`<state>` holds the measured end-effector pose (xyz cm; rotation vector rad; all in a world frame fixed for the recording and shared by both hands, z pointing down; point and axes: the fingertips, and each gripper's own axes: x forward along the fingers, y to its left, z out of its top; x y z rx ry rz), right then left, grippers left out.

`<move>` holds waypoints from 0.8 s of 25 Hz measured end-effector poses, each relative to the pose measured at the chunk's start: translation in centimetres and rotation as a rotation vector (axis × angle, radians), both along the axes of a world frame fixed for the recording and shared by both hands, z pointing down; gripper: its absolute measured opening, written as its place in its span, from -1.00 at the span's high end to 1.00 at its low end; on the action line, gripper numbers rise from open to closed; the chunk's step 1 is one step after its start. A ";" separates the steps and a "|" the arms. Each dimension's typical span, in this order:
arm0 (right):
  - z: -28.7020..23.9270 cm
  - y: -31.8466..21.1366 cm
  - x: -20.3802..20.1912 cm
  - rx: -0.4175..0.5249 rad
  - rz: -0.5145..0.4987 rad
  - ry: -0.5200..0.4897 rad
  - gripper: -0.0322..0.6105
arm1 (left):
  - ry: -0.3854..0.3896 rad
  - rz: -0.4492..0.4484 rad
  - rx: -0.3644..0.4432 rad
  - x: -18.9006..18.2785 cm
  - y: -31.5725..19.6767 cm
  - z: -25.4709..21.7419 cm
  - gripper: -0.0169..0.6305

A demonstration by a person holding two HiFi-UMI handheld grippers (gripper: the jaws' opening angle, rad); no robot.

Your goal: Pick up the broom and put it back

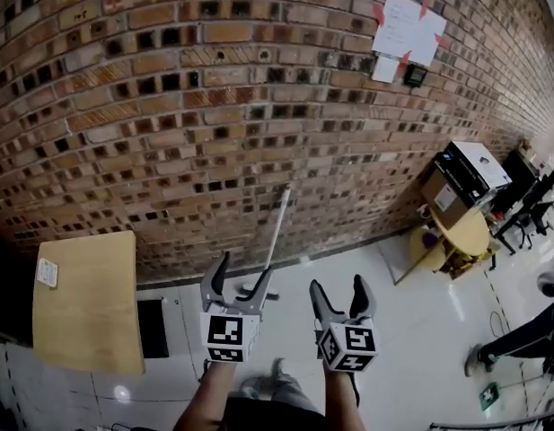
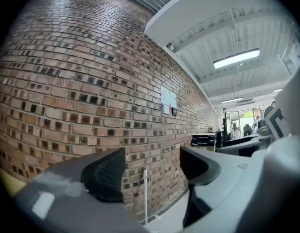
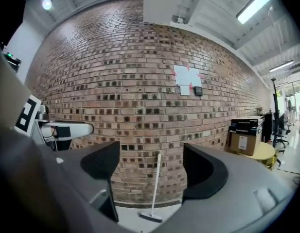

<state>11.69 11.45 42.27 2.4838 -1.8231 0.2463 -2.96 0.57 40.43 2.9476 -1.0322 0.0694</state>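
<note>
The jaws of the right gripper are seen spread wide, and nothing is held or touched by them. Only the broom is framed far behind the gap. The jaws of the left gripper are also parted and empty, and the thin white handle is visible in the distance between them. In the head view both grippers are held side by side in front of the person, about level and directed at the brick wall. The broom is leaned against this wall with its head on the white floor, well apart from both grippers. A wooden table is seen at the left.
</note>
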 end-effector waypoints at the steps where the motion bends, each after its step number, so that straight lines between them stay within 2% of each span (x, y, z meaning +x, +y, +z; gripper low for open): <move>1: -0.2 -1.3 0.4 0.012 -0.028 0.001 -0.38 | -0.002 -0.026 0.004 0.2 -1.0 0.0 -0.14; 7: -1.3 -8.0 1.8 0.106 -0.217 -0.002 -0.39 | -0.021 -0.194 0.016 1.2 -5.9 0.1 -0.14; 10: -2.5 -11.1 3.2 0.137 -0.306 -0.005 -0.39 | -0.027 -0.248 0.025 2.7 -7.3 -0.6 -0.14; 12: -2.6 -12.8 3.3 0.144 -0.363 -0.014 -0.39 | -0.057 -0.280 0.047 3.2 -7.4 -0.9 -0.14; 16: -1.1 -15.8 2.5 0.130 -0.420 -0.036 -0.39 | -0.106 -0.325 0.078 3.3 -8.7 -0.8 -0.14; 20: -1.5 -20.1 1.7 0.137 -0.446 -0.034 -0.39 | -0.085 -0.393 0.089 0.7 -12.7 -1.1 -0.14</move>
